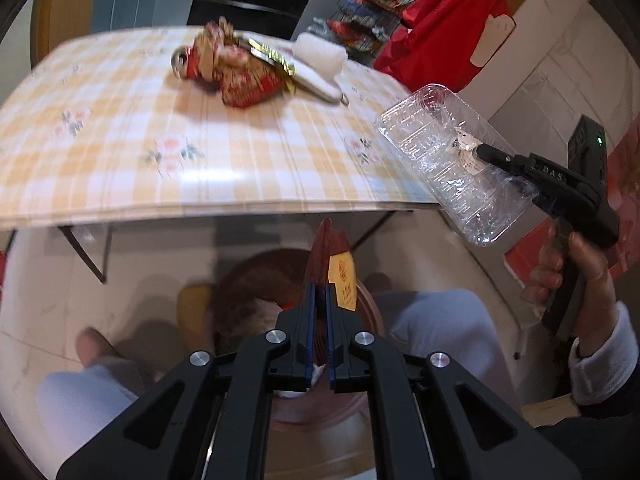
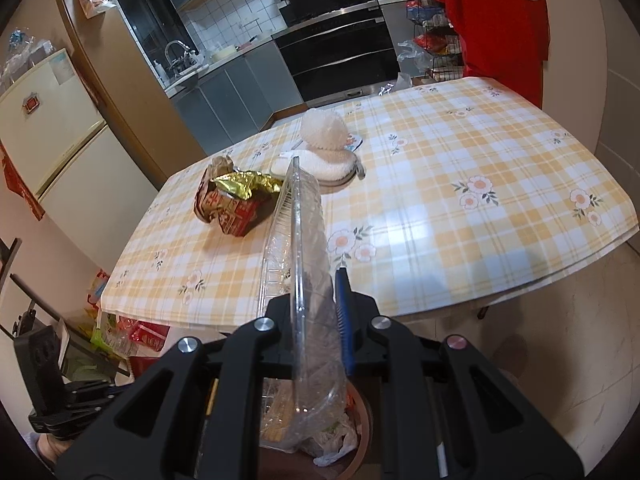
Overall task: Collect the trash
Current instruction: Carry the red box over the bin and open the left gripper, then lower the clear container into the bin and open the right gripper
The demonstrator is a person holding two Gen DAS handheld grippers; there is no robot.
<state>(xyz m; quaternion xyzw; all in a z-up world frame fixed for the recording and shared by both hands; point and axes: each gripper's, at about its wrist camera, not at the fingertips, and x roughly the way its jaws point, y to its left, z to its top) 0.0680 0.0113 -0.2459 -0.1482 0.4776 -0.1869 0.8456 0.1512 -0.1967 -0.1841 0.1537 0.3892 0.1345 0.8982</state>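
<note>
Left gripper: our jaws clamp a brown wrapper above the bin.
Right gripper: our jaws clamp a clear plastic clamshell.
Table: checked cloth; crumpled wrappers remain.

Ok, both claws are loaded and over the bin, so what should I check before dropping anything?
1. Left claw shut on the brown-and-yellow flat wrapper: ok.
2. Right claw gripping the clear plastic clamshell tray: ok.
3. Wrapper above the round brown bin: ok.
4. Tray fully above the bin: cannot tell.
5. Room left in the bin: cannot tell.
6. Table cleared: not ok, the crumpled red-and-gold wrapper remains on the yellow checked tablecloth.
</note>
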